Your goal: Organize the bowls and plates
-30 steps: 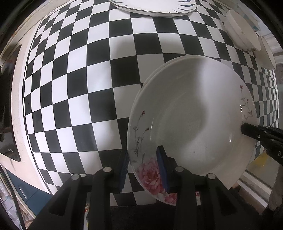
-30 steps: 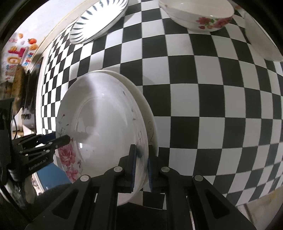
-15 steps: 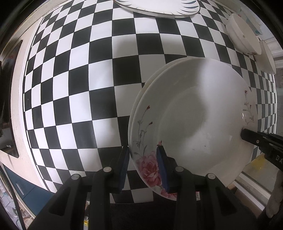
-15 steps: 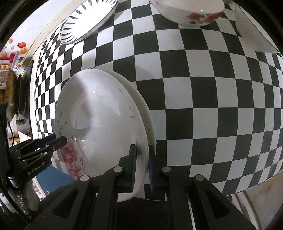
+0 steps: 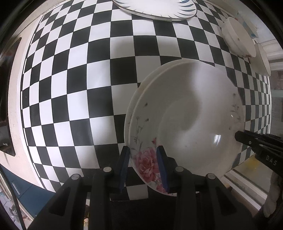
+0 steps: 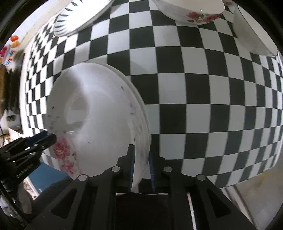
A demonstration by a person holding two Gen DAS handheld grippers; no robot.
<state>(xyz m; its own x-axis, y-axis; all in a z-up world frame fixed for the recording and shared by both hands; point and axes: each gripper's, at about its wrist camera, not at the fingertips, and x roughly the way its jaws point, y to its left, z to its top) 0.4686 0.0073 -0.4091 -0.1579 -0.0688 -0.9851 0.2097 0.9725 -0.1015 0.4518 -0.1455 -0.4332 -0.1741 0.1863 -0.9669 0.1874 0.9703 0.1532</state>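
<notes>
Rose-printed white ceramic plate (image 5: 191, 120) stacked on another; left jaws clamped on its rim, right jaws opening around it; bowls (image 6: 191, 10) unsorted beyond.

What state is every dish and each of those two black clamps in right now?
Floral plate: stacked on a second plate, rim between both clamps' jaws.
Lower plate: flat on the checkered table.
Left gripper: jaws astride the rim.
Right gripper: jaws opening, rim between them.
Blue-patterned plate: lying untouched.
Floral bowl: upright.
</notes>
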